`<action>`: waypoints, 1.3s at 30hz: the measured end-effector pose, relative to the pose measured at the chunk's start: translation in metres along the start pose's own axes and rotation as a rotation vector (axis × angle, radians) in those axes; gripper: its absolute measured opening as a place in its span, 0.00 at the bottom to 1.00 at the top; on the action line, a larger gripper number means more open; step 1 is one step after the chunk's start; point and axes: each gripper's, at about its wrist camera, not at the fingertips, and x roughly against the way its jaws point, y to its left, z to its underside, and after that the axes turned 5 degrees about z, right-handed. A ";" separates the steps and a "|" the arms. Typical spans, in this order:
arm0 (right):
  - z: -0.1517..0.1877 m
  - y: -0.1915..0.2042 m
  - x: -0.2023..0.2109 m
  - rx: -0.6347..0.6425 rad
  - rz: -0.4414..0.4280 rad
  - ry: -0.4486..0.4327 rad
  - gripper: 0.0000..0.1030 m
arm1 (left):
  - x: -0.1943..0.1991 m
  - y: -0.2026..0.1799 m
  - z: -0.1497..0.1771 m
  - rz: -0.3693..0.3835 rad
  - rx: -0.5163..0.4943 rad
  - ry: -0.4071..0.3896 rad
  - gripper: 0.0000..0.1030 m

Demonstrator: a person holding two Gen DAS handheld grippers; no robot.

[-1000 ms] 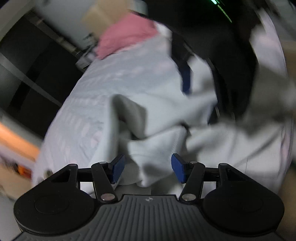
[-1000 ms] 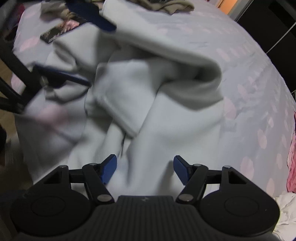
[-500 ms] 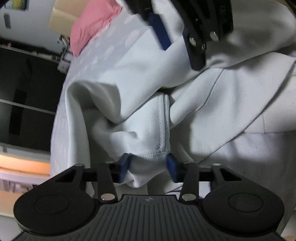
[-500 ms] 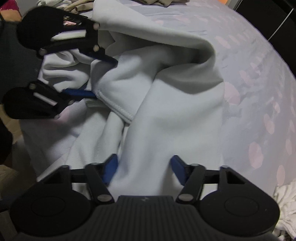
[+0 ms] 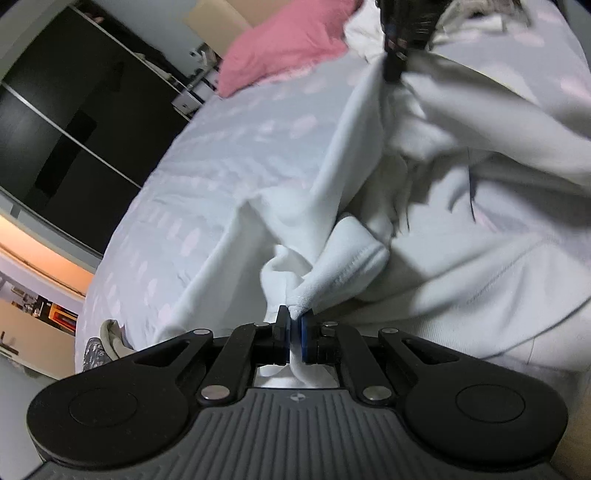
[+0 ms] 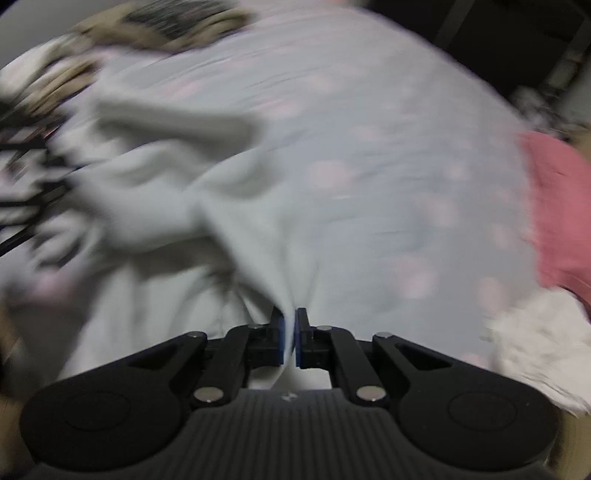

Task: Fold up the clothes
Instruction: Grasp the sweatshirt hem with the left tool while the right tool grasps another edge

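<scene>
A pale grey-white sweatshirt (image 5: 461,236) lies crumpled on the bed. My left gripper (image 5: 293,328) is shut on a hemmed edge of it, and the cloth bunches up just ahead of the pads. My right gripper (image 6: 290,332) is shut on another part of the same sweatshirt (image 6: 155,184), which stretches away to the left. The right gripper also shows at the top of the left wrist view (image 5: 393,70), pinching the cloth. The right wrist view is motion-blurred.
The bed (image 5: 221,155) has a light sheet with pink dots. A pink pillow (image 5: 280,44) lies at its head, also in the right wrist view (image 6: 557,206). White fluffy cloth (image 6: 535,347) lies at the right. Beige clothes (image 6: 155,26) lie far off. Dark wardrobe doors (image 5: 55,122) stand to the left.
Both grippers have closed on the sweatshirt; they were open a second ago and closing half a second ago. The two grippers have moved apart, pulling the cloth between them.
</scene>
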 end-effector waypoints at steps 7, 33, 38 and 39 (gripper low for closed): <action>0.011 -0.002 -0.031 0.130 0.387 -0.060 0.40 | 0.015 0.024 0.009 -0.020 0.087 -0.058 0.03; 0.019 0.076 0.016 0.412 -0.081 -0.257 0.10 | 0.023 0.017 0.007 -0.026 0.040 -0.079 0.08; 0.007 0.022 0.059 0.141 -0.127 -0.336 0.10 | 0.026 -0.014 0.007 -0.075 -0.167 -0.115 0.43; 0.006 0.019 0.066 0.110 -0.131 -0.346 0.10 | 0.029 -0.017 0.006 -0.077 -0.179 -0.130 0.49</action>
